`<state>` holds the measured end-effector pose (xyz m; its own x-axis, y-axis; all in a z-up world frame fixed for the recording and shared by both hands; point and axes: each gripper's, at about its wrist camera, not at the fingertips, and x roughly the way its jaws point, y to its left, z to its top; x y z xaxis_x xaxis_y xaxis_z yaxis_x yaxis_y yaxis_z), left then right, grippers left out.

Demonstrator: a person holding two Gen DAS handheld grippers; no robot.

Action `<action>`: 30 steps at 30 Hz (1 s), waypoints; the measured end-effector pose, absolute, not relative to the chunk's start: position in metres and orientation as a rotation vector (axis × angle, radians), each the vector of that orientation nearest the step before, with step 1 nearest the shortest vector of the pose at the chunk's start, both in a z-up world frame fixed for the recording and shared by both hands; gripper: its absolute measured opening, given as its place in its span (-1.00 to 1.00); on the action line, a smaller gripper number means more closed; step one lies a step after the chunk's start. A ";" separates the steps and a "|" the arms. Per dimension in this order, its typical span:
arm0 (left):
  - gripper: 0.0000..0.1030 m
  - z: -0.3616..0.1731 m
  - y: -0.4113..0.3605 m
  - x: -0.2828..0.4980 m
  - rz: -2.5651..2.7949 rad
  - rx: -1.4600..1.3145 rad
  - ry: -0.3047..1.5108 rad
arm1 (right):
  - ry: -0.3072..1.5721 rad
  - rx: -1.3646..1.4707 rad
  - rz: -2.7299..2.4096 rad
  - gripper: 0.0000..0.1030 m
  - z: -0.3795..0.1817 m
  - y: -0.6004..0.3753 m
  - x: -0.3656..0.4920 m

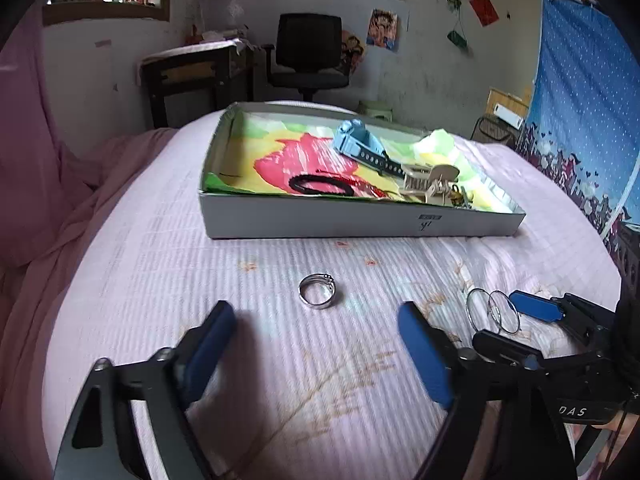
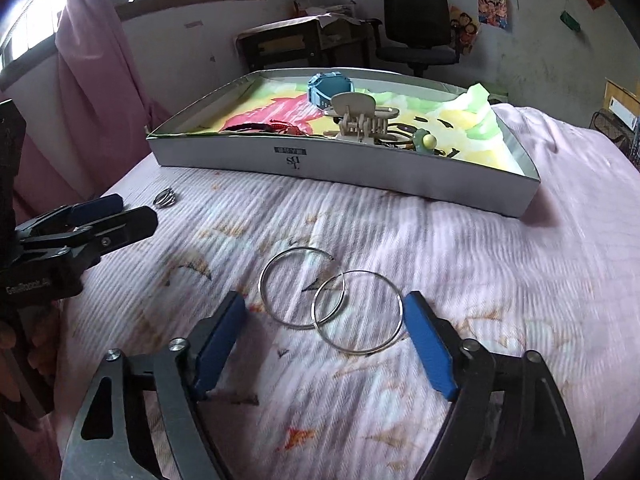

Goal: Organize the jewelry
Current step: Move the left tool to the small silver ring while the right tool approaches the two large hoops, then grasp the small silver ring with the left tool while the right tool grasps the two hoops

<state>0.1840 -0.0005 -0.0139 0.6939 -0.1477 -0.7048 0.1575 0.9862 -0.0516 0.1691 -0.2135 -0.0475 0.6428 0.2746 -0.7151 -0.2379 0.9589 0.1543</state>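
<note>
A silver ring (image 1: 318,292) lies on the pink bedspread just ahead of my left gripper (image 1: 316,312), which is open and hangs over the cloth with nothing between its blue pads. Two thin silver hoop earrings overlap on the spread, the left hoop (image 2: 261,286) and the right hoop (image 2: 401,312). My right gripper (image 2: 325,300) is open around their near half, and the right hoop lies close to the right pad. In the left wrist view the hoops (image 1: 468,308) sit at the right gripper's (image 1: 500,320) tips. Farther back stands a white tray (image 1: 320,220).
The tray, lined with a bright cloth, holds a blue watch (image 1: 356,140), a black band (image 1: 320,186) and a beige claw clip (image 1: 430,184). A pink curtain (image 2: 92,92) hangs left; a desk (image 2: 304,40) and an office chair (image 2: 416,20) stand beyond the bed.
</note>
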 end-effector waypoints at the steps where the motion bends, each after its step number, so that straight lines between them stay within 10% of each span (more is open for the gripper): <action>1: 0.40 -0.014 -0.001 0.187 -0.172 0.016 0.791 | 0.825 0.056 0.291 0.38 -0.048 -0.215 0.170; 14: -0.26 -0.020 0.001 0.201 -0.230 -0.001 0.813 | 0.823 0.062 0.287 -0.22 -0.053 -0.214 0.175; 30: -0.61 -0.024 0.007 0.201 -0.222 -0.031 0.800 | 0.811 0.048 0.286 -0.22 -0.056 -0.212 0.174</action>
<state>0.2006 0.0073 -0.0238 0.6745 -0.2088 -0.7082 0.1851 0.9764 -0.1116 0.1740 -0.2125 -0.0560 0.6524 0.2703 -0.7080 -0.2334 0.9605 0.1515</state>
